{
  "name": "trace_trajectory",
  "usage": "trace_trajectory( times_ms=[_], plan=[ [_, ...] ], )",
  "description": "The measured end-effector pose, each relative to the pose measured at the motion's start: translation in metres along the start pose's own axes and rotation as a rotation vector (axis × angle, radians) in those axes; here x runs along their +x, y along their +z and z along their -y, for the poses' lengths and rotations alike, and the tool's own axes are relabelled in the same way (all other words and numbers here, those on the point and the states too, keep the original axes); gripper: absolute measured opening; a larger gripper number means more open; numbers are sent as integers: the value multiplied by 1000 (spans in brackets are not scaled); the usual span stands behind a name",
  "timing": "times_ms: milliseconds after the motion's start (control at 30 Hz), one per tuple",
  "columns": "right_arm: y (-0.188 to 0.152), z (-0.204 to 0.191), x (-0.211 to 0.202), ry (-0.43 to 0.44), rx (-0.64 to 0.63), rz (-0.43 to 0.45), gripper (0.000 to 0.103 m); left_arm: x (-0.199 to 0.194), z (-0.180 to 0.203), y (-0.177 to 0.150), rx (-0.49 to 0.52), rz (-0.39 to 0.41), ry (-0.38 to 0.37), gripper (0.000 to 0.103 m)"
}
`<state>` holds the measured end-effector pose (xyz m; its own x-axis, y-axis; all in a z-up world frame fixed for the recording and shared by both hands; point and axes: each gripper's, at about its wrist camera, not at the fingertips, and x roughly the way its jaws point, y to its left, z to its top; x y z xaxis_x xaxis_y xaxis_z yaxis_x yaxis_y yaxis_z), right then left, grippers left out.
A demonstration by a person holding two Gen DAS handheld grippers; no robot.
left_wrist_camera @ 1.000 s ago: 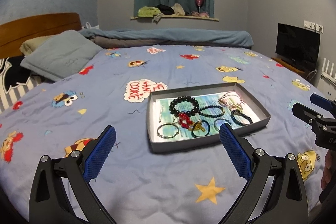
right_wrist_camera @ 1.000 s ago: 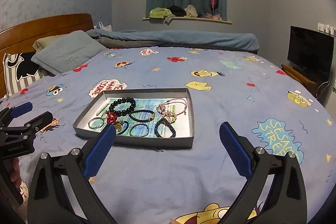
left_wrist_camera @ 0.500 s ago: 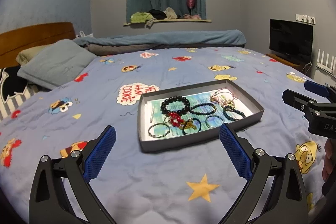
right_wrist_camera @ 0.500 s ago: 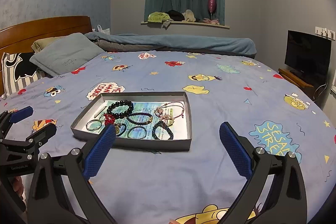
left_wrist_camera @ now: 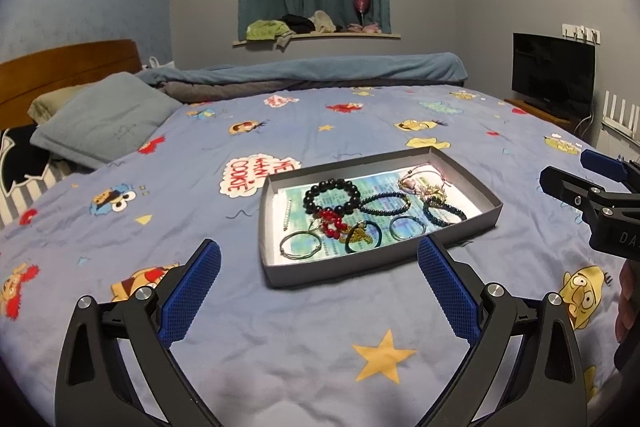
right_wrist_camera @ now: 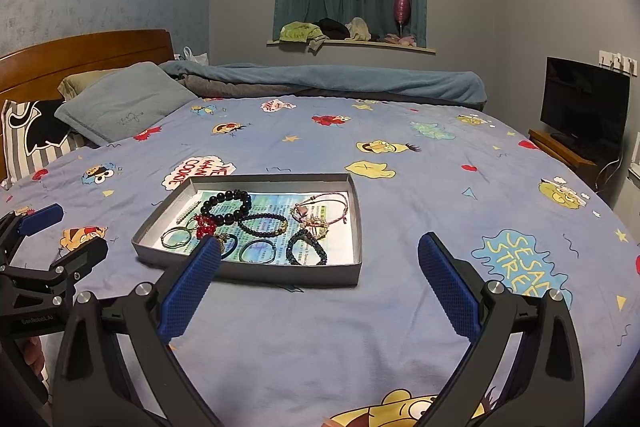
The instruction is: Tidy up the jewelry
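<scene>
Bedroom scene, both wrist views. A shallow grey tray (left_wrist_camera: 472,183) rests on the bed (left_wrist_camera: 320,343), on a blue cartoon-print cover, nearer the foot-side edge than the headboard. All the jewelry in view lies inside the tray on a printed paper liner: a large black bead bracelet (left_wrist_camera: 331,195) toward the far left corner, a red bead piece (left_wrist_camera: 331,223) touching it, a dark blue bead bracelet (left_wrist_camera: 385,203) at centre, a pink cord bracelet (left_wrist_camera: 420,181) at the far right corner, another dark bead bracelet (left_wrist_camera: 443,211) along the right wall, thin wire bangles (left_wrist_camera: 300,245) near the front wall, and a short pearl strand (left_wrist_camera: 286,215) by the left wall. Several pieces overlap or touch; none lies on the cover outside the tray.

The left claw (left_wrist_camera: 318,283) hovers short of the tray's near wall, jaws wide and empty. The right claw (right_wrist_camera: 318,279) hovers likewise at the opposite near corner, jaws wide, holding nothing.

Progress: the pieces are gathered in one container but crowded and partly tangled. This fits either a collection awaiting sorting or one already collected into the tray; the views do not settle which.
</scene>
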<state>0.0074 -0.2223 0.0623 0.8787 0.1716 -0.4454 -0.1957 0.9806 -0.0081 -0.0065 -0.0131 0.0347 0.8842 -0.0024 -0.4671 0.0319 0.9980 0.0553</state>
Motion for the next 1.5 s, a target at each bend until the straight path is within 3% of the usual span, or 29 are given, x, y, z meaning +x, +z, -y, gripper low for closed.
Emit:
trace_trajectory(
  times_ms=[1500],
  plan=[
    [0, -1, 3, -3, 1, 0, 97, 4, 1, -4, -5, -14, -1, 98]
  ],
)
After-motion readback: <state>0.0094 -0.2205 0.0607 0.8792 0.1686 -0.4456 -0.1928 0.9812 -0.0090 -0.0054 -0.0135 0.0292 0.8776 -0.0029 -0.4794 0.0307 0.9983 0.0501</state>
